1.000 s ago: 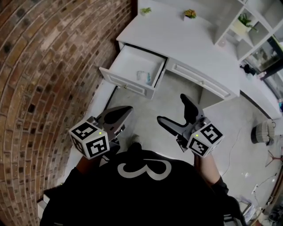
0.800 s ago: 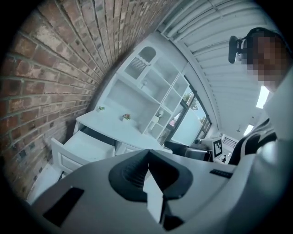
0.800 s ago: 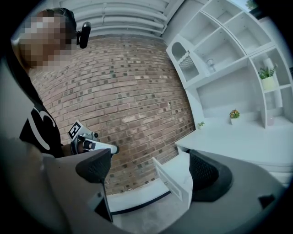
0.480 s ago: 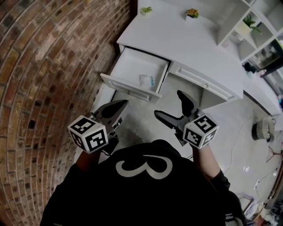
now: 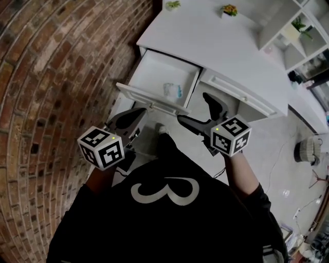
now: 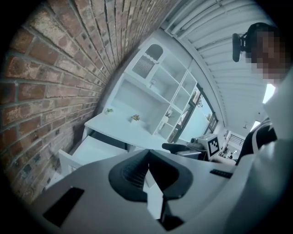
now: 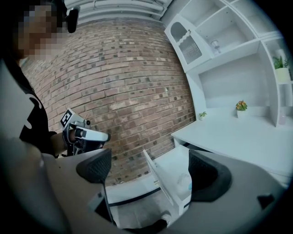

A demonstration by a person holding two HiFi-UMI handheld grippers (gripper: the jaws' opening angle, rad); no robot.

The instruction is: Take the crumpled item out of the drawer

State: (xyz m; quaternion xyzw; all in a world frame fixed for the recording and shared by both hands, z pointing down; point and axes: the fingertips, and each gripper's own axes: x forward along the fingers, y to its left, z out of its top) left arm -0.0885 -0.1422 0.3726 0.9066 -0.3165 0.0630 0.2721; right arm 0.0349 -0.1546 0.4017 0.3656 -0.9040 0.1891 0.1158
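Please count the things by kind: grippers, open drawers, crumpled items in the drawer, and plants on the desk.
grippers: 2 (left gripper, right gripper)
open drawer: 1
crumpled item: 1
plants on the desk: 2
total: 6

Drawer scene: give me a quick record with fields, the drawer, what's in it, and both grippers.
drawer: open, at the desk end by the brick wall
contents: one pale crumpled item, near the drawer's right wall
left gripper: shut, empty, outside the drawer
right gripper: open, empty, outside the drawer
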